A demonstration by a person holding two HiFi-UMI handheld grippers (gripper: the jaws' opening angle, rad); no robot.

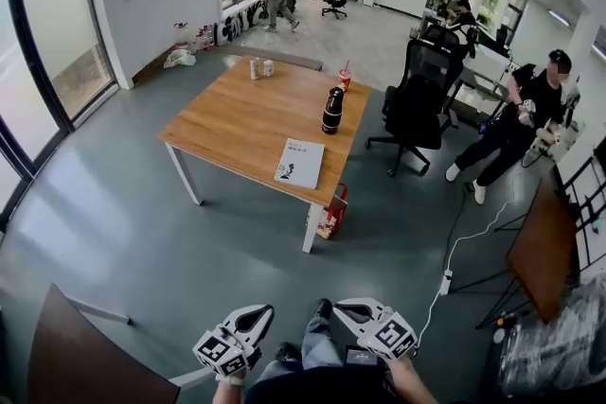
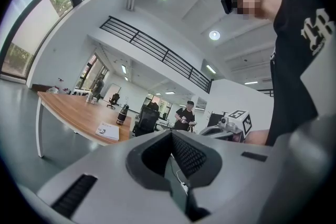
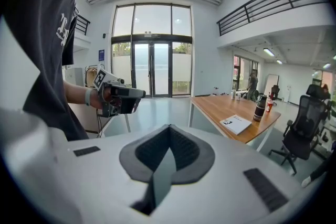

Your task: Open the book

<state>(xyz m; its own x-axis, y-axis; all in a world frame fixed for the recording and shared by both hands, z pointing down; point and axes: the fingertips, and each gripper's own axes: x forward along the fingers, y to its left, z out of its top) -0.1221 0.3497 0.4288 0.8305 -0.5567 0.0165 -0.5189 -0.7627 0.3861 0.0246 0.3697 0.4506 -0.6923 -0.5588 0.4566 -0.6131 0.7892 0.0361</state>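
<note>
Far-off counter (image 1: 237,118) holds the seemingly closed book (image 1: 299,162) at its near edge; left gripper (image 1: 256,314) and right gripper (image 1: 348,308), both pinched together empty, might shove it off.

Right gripper (image 3: 169,131) fingers together, empty; book (image 3: 235,124) closed on table (image 3: 214,107), well apart.

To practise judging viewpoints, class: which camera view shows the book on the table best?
The head view: it looks down on the closed book, whole cover visible. Both gripper views show the book small, distant and foreshortened.
</note>
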